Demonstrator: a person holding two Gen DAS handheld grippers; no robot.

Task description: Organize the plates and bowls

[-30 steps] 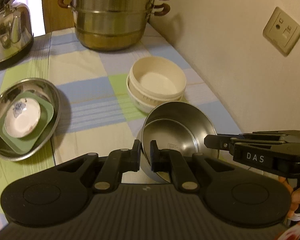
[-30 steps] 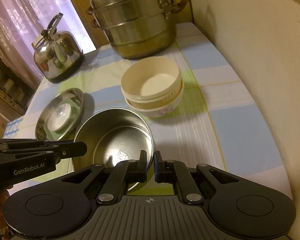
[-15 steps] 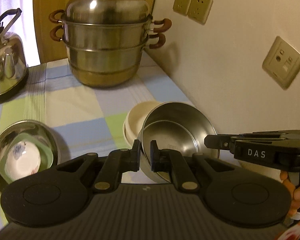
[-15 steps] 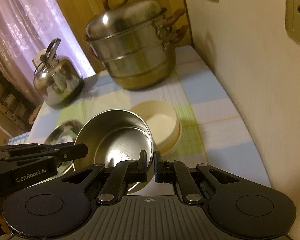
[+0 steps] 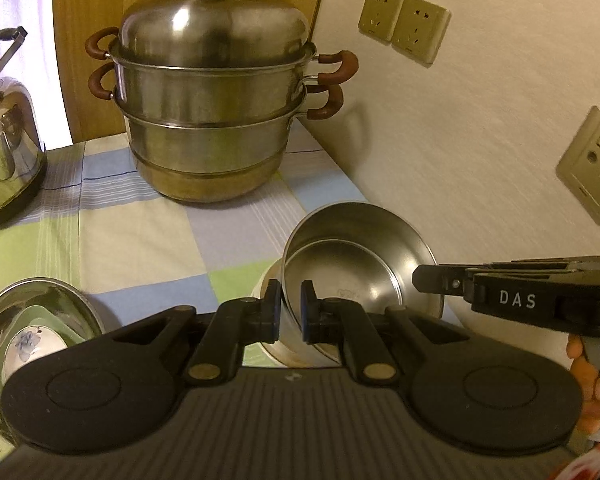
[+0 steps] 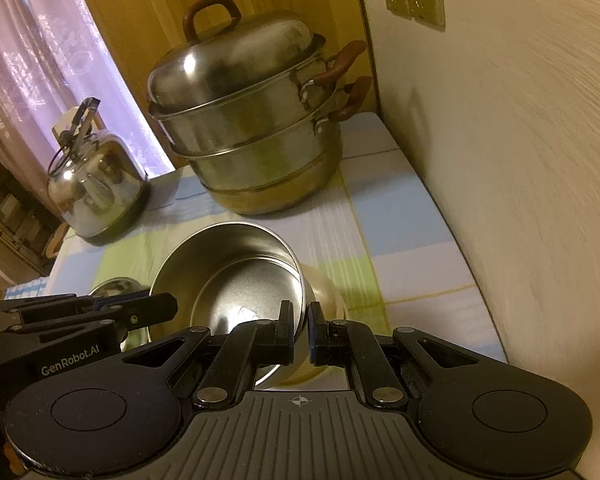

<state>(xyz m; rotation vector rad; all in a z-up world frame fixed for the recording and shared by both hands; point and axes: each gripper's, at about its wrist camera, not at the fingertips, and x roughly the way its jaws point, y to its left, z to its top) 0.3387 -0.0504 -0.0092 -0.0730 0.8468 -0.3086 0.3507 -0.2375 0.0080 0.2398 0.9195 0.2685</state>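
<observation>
Both tongs, left [image 5: 290,307] and right [image 6: 301,330], pinch opposite rims of the shiny, round steel bowl [image 5: 352,264].

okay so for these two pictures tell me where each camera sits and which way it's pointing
Left wrist: on the left gripper, looking along its fingers at the steel bowl it grips, steamer pot behind; the right gripper and a hand enter at right.
Right wrist: on the right gripper, gripping the same steel bowl; the left gripper enters at left.
Shared: bowl, steamer pot, kettle, checked cloth.
</observation>
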